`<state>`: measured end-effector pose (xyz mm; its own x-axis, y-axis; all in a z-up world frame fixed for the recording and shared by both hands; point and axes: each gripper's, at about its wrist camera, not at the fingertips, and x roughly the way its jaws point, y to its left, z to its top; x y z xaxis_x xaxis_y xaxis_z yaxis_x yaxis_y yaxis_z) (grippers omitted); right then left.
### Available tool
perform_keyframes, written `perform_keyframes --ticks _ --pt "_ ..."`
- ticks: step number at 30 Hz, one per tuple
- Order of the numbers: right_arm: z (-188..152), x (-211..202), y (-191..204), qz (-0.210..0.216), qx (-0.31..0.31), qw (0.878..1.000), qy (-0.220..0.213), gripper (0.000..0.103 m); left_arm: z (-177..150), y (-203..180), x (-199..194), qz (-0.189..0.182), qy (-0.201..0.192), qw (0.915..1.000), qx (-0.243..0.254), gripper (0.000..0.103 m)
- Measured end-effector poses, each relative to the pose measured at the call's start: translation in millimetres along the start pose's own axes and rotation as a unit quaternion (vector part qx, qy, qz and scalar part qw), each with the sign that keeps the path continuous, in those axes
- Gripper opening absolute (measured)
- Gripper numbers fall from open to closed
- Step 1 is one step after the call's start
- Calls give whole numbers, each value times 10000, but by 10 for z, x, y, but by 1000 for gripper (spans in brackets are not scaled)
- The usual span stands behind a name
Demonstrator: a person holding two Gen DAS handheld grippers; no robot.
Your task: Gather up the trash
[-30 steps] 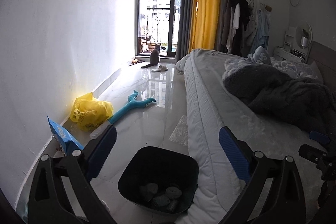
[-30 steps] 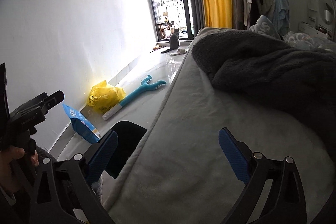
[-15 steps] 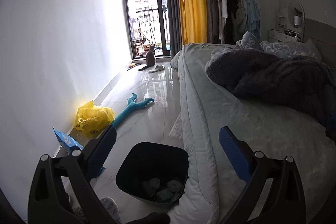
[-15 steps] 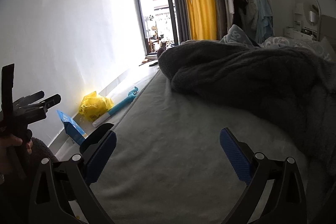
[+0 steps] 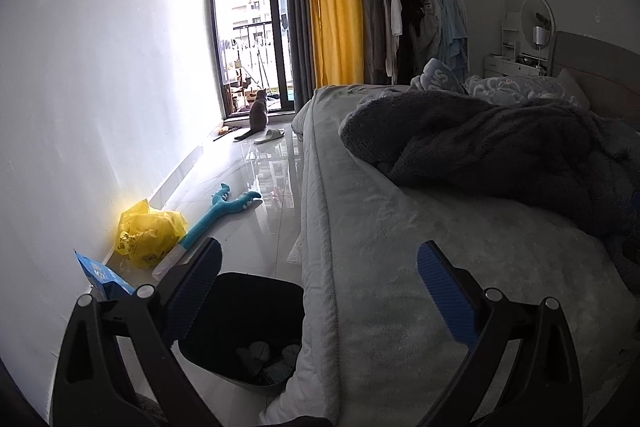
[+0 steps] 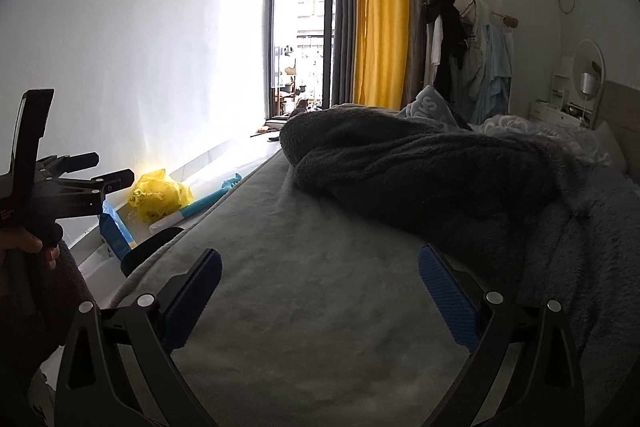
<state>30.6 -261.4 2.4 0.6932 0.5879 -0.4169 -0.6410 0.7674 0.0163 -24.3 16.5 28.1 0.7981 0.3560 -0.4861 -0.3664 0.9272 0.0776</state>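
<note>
A black trash bin (image 5: 244, 323) stands on the floor against the bed's side, with several crumpled grey wads (image 5: 260, 353) inside. My left gripper (image 5: 318, 293) hangs open and empty above the bin and the bed's edge. My right gripper (image 6: 320, 297) is open and empty over the grey bed cover (image 6: 320, 291). In the right wrist view the left gripper (image 6: 72, 183) shows at the left, held by a hand (image 6: 24, 239), and only the bin's rim (image 6: 154, 241) peeks past the mattress.
Along the white wall lie a yellow plastic bag (image 5: 146, 231), a blue packet (image 5: 102, 277) and a teal toy (image 5: 224, 209). A dark grey blanket (image 6: 420, 171) is heaped on the bed. A cat (image 5: 258, 113) and a slipper (image 5: 270, 135) sit by the balcony door.
Both grippers have risen and tilted up toward the room. The bin has slid lower and left in the left wrist view. The right gripper has moved further over the bed.
</note>
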Motion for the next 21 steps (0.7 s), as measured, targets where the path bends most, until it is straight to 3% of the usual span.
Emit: perform_keyframes --ticks 5,10,21 --pt "-7 -39 -83 13 146 9999 -15 100 -86 -22 47 -67 143 9999 -7 100" --pt "-7 -17 -59 119 87 9999 20 100 -118 -13 16 89 202 9998 -8 100" --pt "-38 -28 -102 14 179 9998 76 100 -101 -81 -42 -170 201 9997 13 100"
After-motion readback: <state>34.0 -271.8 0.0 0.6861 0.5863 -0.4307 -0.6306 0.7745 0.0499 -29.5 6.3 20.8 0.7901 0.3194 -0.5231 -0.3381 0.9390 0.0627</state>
